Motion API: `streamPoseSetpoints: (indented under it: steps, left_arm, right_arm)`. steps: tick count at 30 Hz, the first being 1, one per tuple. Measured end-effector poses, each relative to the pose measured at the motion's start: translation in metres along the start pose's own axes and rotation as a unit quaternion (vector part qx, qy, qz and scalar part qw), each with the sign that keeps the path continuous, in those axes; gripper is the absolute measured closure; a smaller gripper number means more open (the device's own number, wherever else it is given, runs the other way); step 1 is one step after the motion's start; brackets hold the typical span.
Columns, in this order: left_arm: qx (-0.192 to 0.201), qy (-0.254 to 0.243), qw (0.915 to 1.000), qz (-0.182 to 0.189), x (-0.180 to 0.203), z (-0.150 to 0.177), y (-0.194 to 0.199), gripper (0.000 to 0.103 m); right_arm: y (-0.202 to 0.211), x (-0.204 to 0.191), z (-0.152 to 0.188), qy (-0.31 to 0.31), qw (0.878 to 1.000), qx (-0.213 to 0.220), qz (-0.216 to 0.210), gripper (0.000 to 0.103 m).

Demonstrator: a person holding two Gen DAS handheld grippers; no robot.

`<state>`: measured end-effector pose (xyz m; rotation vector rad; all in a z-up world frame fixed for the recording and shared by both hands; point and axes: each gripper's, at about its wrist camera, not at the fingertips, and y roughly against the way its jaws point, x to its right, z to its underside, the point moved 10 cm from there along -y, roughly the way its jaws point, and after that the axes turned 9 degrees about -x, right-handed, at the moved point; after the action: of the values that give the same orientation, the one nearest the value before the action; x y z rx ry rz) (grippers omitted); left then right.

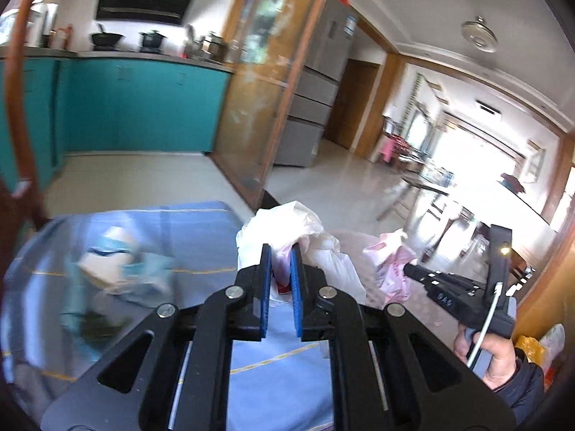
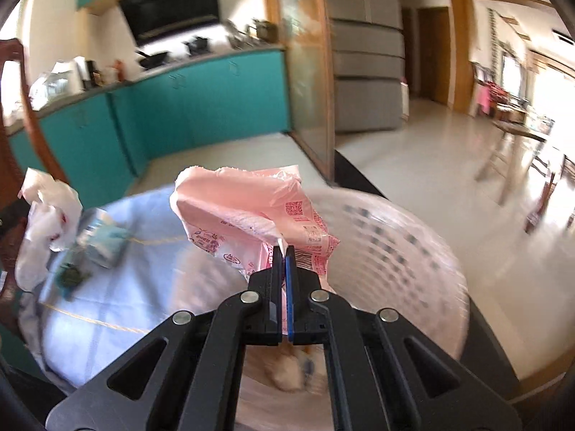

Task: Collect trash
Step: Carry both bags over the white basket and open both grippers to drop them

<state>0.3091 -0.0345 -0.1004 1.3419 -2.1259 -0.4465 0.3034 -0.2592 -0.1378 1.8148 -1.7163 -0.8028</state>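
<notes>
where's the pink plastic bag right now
The pink plastic bag is clamped in the right gripper, held above the pale laundry-style basket, right of the blue tablecloth.

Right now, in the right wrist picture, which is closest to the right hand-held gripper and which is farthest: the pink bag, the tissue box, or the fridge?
1. Pink bag: pinched in the right hand-held gripper, so nearest.
2. Tissue box: on the blue tablecloth, off to the left.
3. Fridge: across the floor at the back, farthest.
</notes>
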Motion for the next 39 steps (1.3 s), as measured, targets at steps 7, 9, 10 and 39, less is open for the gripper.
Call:
streamPoseSetpoints:
  steps: [7,9,10,39]
  left_arm:
    - [-0.024,-0.02,0.9977,0.061,0.059,-0.001,-0.048,0.092]
    - [-0.025,-0.03,0.9965,0.073,0.072,-0.002,-0.056,0.092]
    - [-0.027,-0.031,0.9963,0.076,0.075,-0.002,-0.06,0.092]
    - [-0.019,0.025,0.9915,-0.126,-0.067,-0.044,0.0,0.021]
  right_arm:
    - [-0.007,0.032,0.02,-0.014,0.999,-0.03,0.019,0.078]
    - [0.001,0.036,0.013,-0.01,0.999,-0.008,0.031,0.038]
    - [0.011,0.039,0.008,-0.009,0.999,0.018,0.043,0.038]
    - [0.038,-0.079,-0.018,0.041,0.989,0.114,-0.079,0.025]
